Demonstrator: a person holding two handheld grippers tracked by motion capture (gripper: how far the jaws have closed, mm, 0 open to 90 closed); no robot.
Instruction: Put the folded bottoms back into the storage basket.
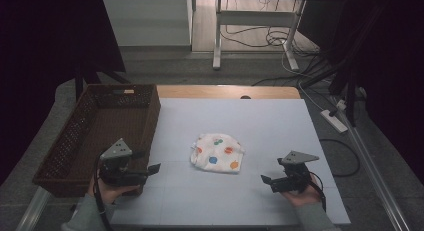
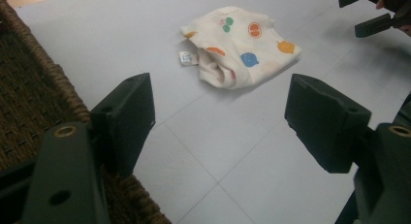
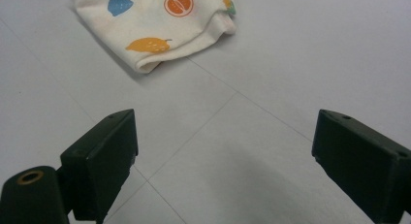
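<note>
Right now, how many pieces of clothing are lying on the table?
1. A folded white fruit-print garment lies near the middle of the table, between the left tongs and right tongs. The wicker basket at the left looks empty, though its near corner is hidden.

Soft printed cloth (image 1: 218, 153) lies on a smooth matt table (image 1: 280, 126) beside a rough woven basket (image 1: 85, 122).

A lab-like recording room: dark curtains (image 1: 45, 36), loose floor cables (image 1: 260, 38), a power strip (image 1: 334, 120) beside the pale worktop (image 1: 280, 126).
</note>
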